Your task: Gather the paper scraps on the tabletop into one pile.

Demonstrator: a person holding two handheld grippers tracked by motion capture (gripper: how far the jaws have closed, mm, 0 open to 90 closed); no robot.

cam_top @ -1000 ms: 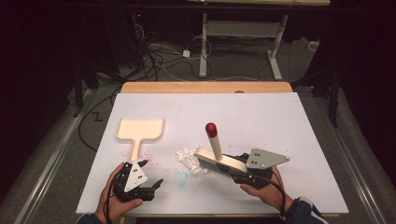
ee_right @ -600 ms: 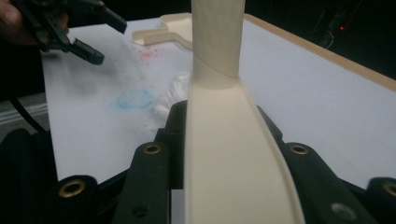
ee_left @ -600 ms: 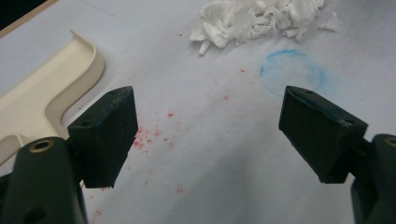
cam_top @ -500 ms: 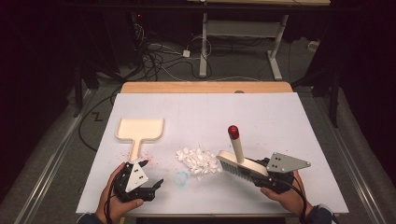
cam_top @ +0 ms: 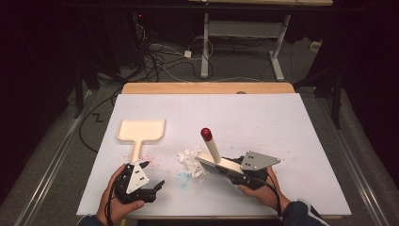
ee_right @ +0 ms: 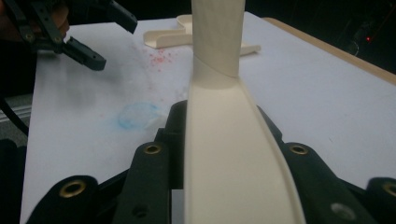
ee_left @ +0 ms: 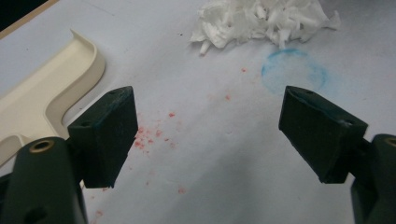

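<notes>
A cream brush [cam_top: 212,157] with a red-tipped handle stands tilted near the table's front, and my right gripper [cam_top: 233,173] is shut on its head. Its bristles touch the right edge of a small pile of white paper scraps [cam_top: 188,160]. In the right gripper view the brush [ee_right: 233,154] runs up between the black jaws of my right gripper [ee_right: 224,126]. A cream dustpan [cam_top: 141,131] lies flat at the left, handle toward the front. My left gripper [cam_top: 153,174] rests just in front of that handle, open with nothing in it. The left gripper view looks between its wide-apart pads [ee_left: 107,135] at the scraps [ee_left: 261,18] and the dustpan [ee_left: 46,93].
The white board [cam_top: 263,122] covers a wooden table whose far edge [cam_top: 207,88] shows behind it. A faint blue ring [ee_left: 294,70] and red specks [ee_left: 154,135] mark the board near the scraps. Cables and desk legs lie on the floor beyond.
My right gripper swung the brush out to the right, then brought it back left and down against the scrap pile. The left gripper stayed where it was.
</notes>
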